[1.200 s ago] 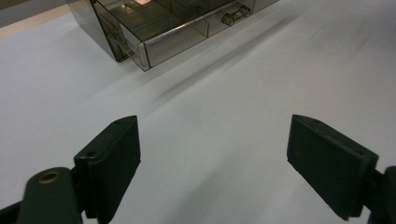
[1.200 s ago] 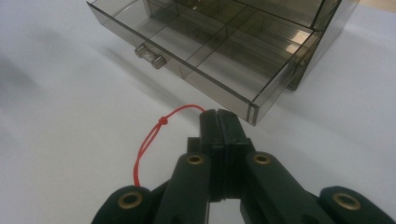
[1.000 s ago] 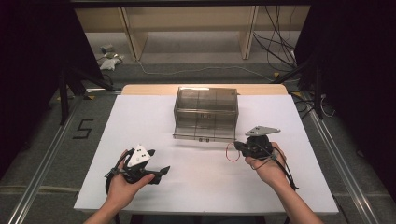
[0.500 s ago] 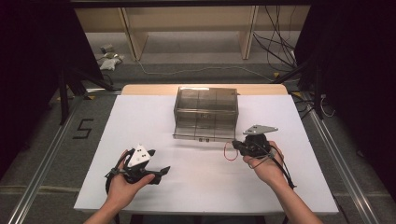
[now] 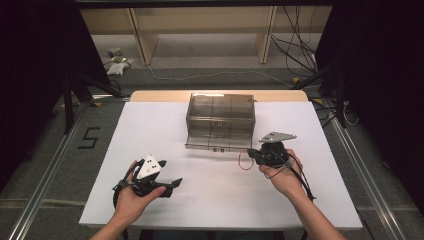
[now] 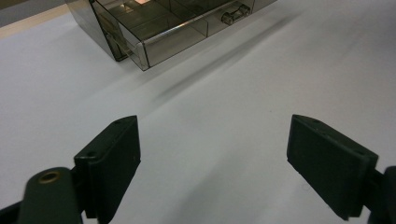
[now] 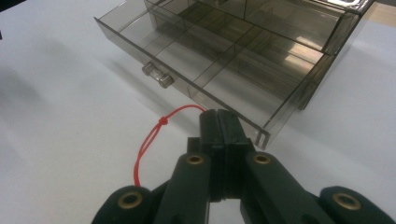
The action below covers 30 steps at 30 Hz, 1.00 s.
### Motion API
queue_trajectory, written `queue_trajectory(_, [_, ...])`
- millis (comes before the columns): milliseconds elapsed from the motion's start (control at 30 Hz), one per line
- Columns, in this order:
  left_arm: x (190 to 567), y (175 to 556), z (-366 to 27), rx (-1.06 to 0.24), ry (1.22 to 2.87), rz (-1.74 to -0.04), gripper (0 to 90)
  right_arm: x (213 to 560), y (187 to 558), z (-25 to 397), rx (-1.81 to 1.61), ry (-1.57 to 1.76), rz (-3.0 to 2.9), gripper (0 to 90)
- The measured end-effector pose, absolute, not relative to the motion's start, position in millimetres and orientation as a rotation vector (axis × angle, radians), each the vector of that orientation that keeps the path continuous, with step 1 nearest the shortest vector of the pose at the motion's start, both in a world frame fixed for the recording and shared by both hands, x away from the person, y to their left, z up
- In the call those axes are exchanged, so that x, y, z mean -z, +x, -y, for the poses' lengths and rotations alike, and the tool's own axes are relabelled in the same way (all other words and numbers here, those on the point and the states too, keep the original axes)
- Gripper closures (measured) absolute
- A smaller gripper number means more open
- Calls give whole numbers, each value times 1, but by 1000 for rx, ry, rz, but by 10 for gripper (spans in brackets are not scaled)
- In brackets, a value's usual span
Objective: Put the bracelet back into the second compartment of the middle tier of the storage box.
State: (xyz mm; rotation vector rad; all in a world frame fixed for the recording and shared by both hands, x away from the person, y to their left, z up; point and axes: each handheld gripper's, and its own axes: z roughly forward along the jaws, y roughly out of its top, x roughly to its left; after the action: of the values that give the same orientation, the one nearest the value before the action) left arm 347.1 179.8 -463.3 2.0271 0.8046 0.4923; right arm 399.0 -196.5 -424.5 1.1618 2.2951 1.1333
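A smoky clear drawer box stands at the back middle of the white table. Its bottom drawer is pulled out, and its compartments look empty behind a clear handle. My right gripper sits just off the drawer's front right corner. It is shut on a thin red string, whose knotted loop lies on the table to its left. My left gripper rests low at the front left with its jaws wide apart and nothing between them. It points toward the box.
The white sheet covers the table, with wide bare room to the left, right and front of the box. A wooden strip edges the far side. Beyond it are floor cables and wooden shelf legs.
My right gripper has edged slightly left toward the drawer with the string. The left gripper has stayed put.
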Motion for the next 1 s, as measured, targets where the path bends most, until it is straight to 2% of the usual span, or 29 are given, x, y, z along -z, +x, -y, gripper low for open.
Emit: queue_trajectory(1000, [463,347,-179,-491,2027,-806,175,421,406,188,-1150,1149,-2284,900])
